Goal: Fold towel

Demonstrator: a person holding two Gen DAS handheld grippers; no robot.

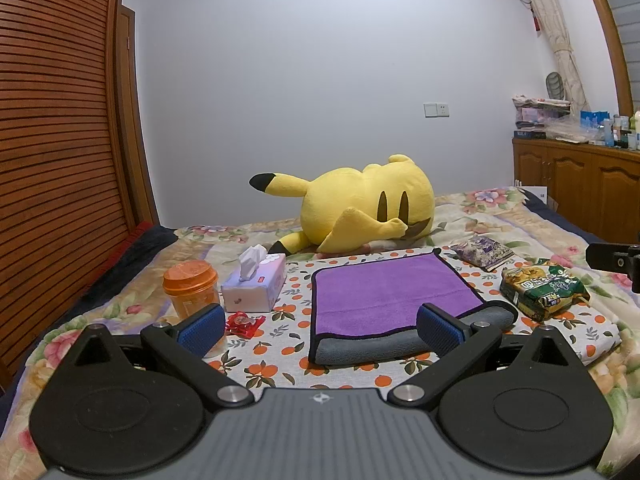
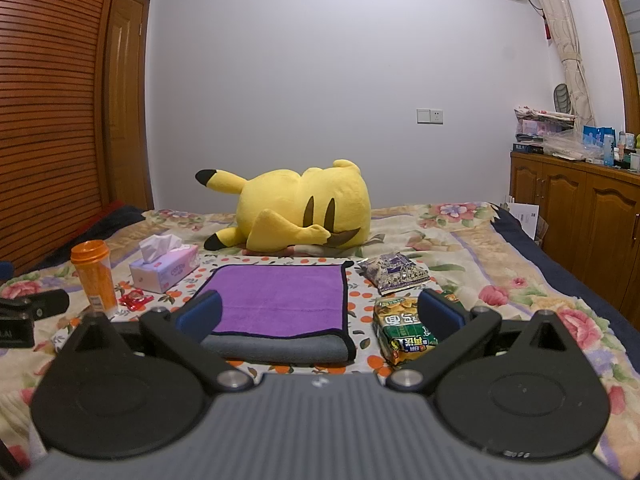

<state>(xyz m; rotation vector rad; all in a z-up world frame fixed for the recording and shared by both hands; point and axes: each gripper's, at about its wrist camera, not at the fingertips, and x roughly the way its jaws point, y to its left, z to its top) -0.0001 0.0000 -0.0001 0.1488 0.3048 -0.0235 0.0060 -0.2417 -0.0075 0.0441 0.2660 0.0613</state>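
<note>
Lying flat on the orange-print cloth [image 2: 360, 304], the purple towel [image 2: 276, 300] shows its grey underside along the near edge. Both tools hang near it, the left gripper [image 1: 320, 326] and right gripper [image 2: 320, 316] each spread wide, holding nothing. A snack bag [image 2: 404, 332] sits just right of the towel.

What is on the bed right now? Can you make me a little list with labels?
Towel: purple microfibre towel with grey underside, folded over once, lying flat on the orange-print cloth
Left of towel: pale tissue box, orange-lidded plastic cup, red candy wrapper
Right of towel: green snack packet, purple snack packet
Behind towel: yellow plush toy on its side
Left gripper: open, holding nothing
Right gripper: open, holding nothing
</note>
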